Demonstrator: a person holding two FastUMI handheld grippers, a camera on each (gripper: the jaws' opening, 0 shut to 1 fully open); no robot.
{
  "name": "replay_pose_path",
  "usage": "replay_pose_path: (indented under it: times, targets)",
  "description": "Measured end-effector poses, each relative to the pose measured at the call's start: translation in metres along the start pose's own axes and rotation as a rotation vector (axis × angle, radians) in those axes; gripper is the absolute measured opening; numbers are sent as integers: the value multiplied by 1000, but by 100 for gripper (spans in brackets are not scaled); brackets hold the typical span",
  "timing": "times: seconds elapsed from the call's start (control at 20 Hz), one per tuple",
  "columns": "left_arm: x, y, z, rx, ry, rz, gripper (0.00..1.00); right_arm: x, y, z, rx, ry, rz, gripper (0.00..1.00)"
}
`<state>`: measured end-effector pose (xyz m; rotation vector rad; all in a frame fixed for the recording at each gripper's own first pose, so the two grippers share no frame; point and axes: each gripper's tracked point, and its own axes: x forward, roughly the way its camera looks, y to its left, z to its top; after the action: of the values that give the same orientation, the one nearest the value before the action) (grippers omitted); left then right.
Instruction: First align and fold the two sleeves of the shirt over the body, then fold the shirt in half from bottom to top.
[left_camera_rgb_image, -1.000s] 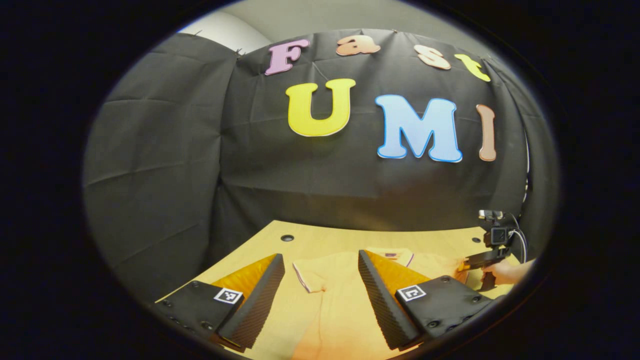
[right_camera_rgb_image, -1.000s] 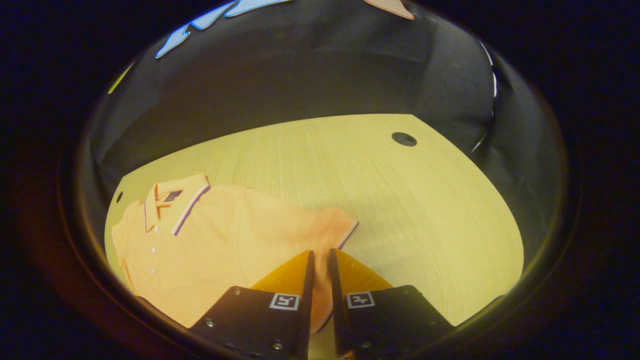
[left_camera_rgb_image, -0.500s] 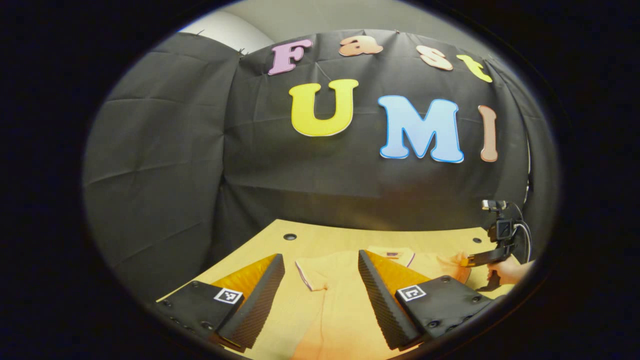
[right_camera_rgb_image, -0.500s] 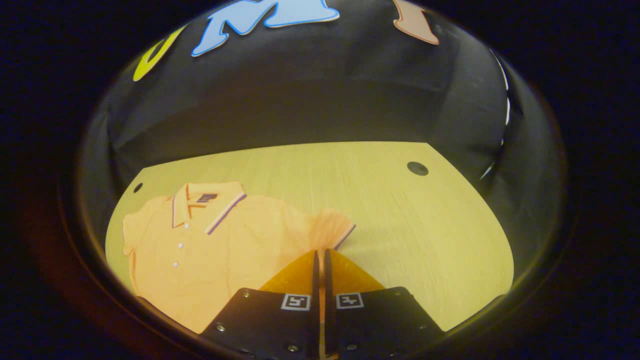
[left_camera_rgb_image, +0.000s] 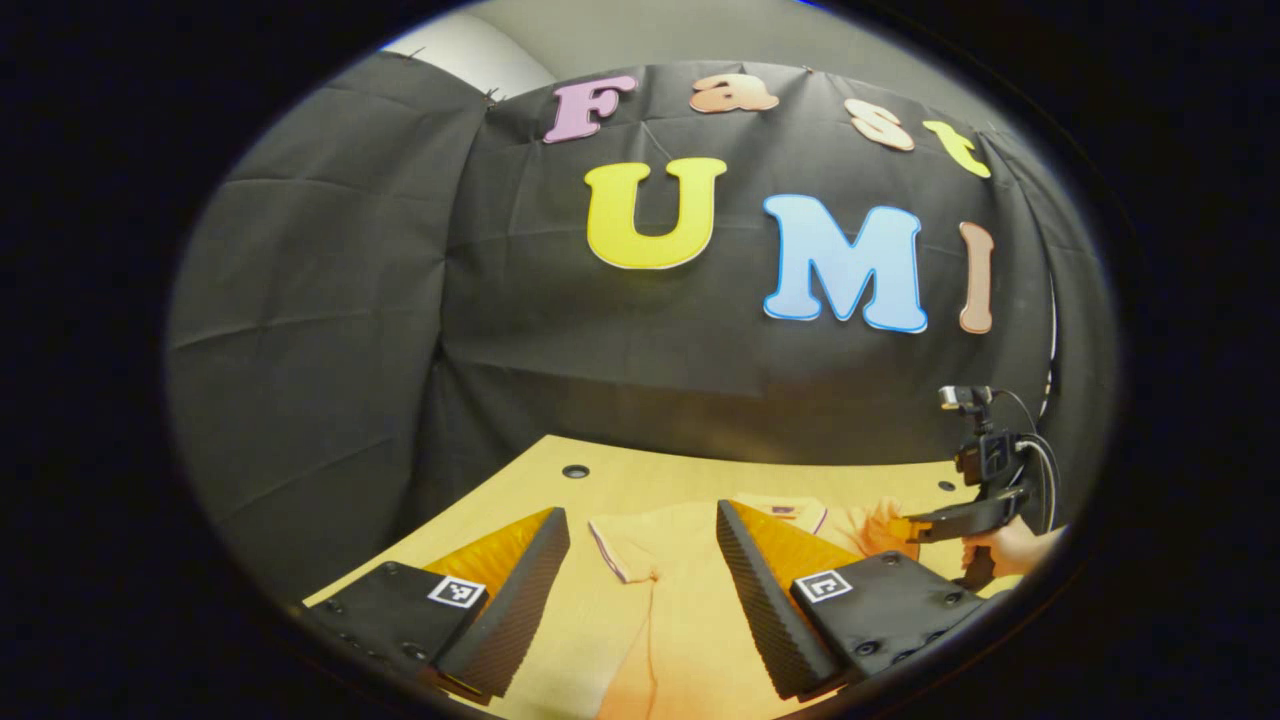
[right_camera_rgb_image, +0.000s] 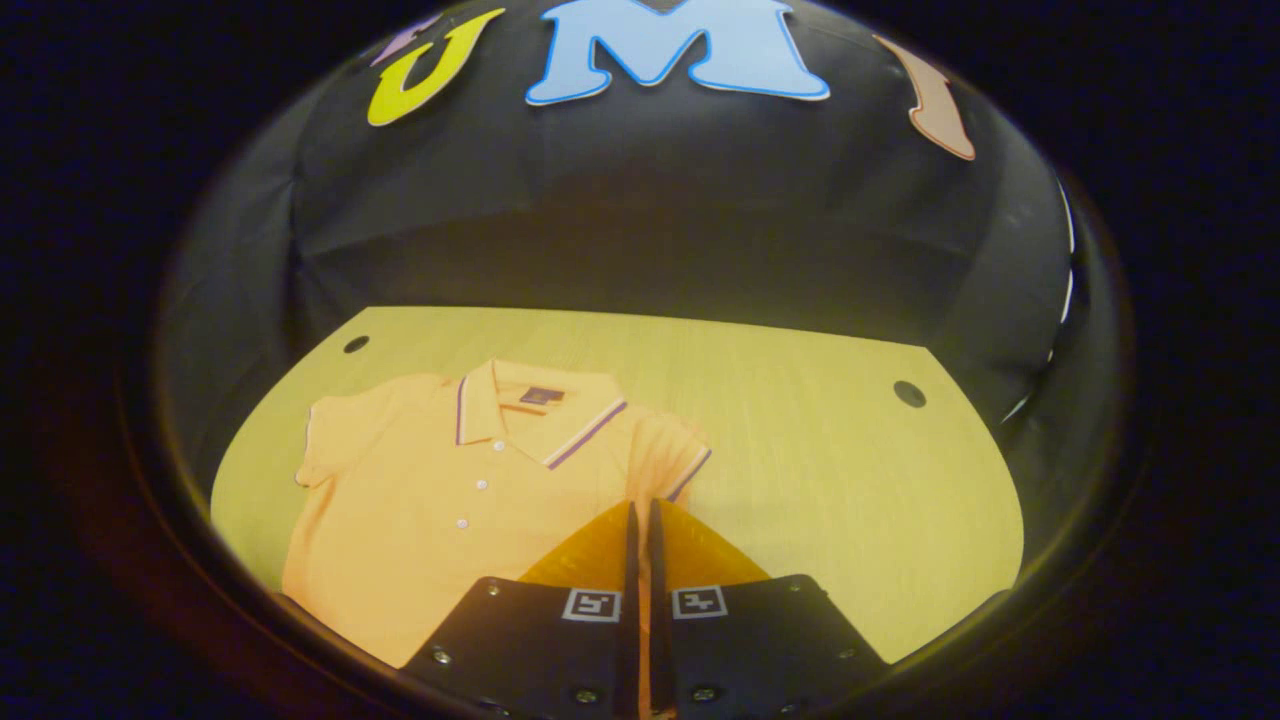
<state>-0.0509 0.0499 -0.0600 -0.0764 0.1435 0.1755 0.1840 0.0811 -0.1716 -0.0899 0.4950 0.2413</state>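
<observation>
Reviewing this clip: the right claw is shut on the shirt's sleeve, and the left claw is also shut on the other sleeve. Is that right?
Not quite. The right claw is shut on the sleeve of the shirt, as the right gripper view shows. But the left claw is open: in the left gripper view its fingers stand wide apart above the shirt, gripping nothing.
</observation>
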Motion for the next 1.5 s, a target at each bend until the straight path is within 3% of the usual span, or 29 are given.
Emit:
replay_pose_path:
  times: [0.35,0.6,0.65,0.75,0.9,0.95,1.05,1.5]
  targets:
    - [33,31,-7,20,13,-70,96,10,34,-20,-50,75,13,4]
    - [68,47,-24,5,59,-138,96,0,45,-24,-47,93,-16,16]
    - [74,49,-26,8,63,-146,96,-4,50,-23,-37,86,-10,21]
    - [85,52,-29,15,63,-152,96,-16,54,-22,-27,77,-11,43]
    - [100,51,-33,3,62,-162,96,-38,63,-12,-6,40,8,64]
    - [105,50,-35,-4,63,-161,96,-47,65,-8,1,22,10,77]
    - [116,49,-41,-11,67,-154,96,-67,65,3,5,-23,0,92]
    - [176,48,-76,-50,116,-102,96,-174,76,42,16,-230,-11,92]
